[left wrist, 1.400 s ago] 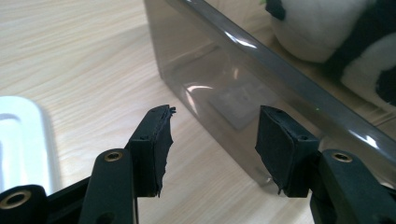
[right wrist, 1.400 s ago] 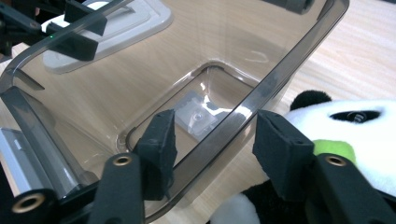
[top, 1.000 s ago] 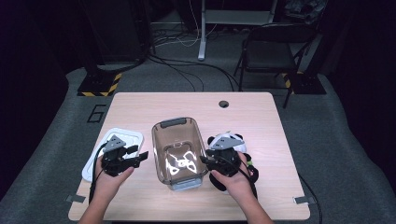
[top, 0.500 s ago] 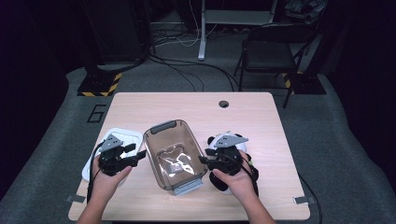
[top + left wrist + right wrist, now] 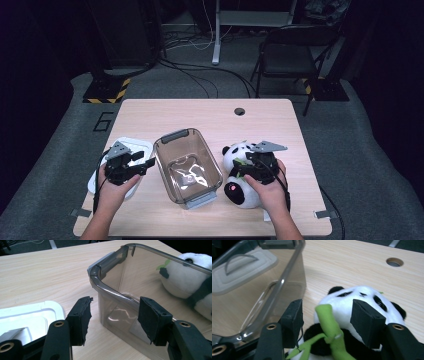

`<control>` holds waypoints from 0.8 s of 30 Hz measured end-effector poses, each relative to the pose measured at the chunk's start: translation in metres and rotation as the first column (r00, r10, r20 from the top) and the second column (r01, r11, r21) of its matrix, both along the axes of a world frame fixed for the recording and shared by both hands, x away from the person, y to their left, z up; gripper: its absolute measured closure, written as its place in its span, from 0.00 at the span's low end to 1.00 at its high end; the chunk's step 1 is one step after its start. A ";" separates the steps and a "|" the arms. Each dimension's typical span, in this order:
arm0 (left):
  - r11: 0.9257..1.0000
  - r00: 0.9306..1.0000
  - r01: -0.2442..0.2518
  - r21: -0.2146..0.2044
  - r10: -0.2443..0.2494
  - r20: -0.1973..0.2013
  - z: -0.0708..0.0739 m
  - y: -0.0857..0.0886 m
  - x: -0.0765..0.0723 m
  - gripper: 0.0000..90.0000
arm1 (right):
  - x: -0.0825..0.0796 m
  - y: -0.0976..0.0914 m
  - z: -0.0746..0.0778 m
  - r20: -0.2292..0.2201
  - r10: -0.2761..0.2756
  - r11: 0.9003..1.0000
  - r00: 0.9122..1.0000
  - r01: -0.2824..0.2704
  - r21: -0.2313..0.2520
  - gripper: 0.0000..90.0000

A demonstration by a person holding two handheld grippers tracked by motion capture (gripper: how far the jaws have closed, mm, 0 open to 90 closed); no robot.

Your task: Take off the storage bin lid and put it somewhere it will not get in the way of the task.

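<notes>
A smoky clear plastic bin (image 5: 187, 167) stands empty at the table's middle, with grey latches at both ends. My left gripper (image 5: 146, 164) is open beside the bin's left wall; in the left gripper view the bin's long rim (image 5: 112, 291) lies just beyond the open left gripper (image 5: 115, 312). A panda plush (image 5: 240, 175) lies right of the bin. My right gripper (image 5: 240, 170) hangs open over it. In the right gripper view the panda's green bamboo stalk (image 5: 329, 322) rises between the jaws of the right gripper (image 5: 328, 315), the panda's white face (image 5: 359, 300) beyond.
The bin's white lid (image 5: 127, 147) lies flat at the table's left, under my left hand, and appears as a white lid (image 5: 30, 317) by the left jaw. A round cable hole (image 5: 239, 111) sits near the far edge. A chair (image 5: 295, 50) stands beyond the table.
The bin has slid a little left and turned slightly. My right hand has drawn right, off the bin and over the panda, which now shows more.
</notes>
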State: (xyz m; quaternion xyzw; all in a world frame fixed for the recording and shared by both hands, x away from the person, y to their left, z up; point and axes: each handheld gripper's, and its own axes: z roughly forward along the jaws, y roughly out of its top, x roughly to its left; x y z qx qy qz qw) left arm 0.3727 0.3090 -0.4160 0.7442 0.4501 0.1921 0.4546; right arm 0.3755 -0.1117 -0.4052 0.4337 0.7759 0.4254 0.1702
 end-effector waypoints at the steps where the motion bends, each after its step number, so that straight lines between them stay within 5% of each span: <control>1: 1.000 1.000 -0.004 -0.003 0.004 0.002 0.000 0.000 0.001 0.48 | -0.001 -0.001 -0.001 -0.001 -0.010 1.000 1.000 0.010 0.000 0.45; 10: 1.000 1.000 0.001 -0.016 -0.001 -0.002 0.003 0.000 0.009 0.48 | -0.009 -0.010 -0.002 -0.021 -0.051 0.999 0.998 0.051 0.015 0.43; 19: 1.000 1.000 0.010 -0.006 -0.010 0.002 0.002 -0.005 0.013 0.48 | -0.012 0.006 -0.016 -0.052 -0.037 0.999 0.998 0.036 -0.032 0.46; 24: 1.000 1.000 0.009 0.004 -0.009 -0.001 0.000 -0.006 0.014 0.47 | -0.012 0.014 -0.024 -0.040 -0.030 0.994 0.999 0.026 -0.105 0.50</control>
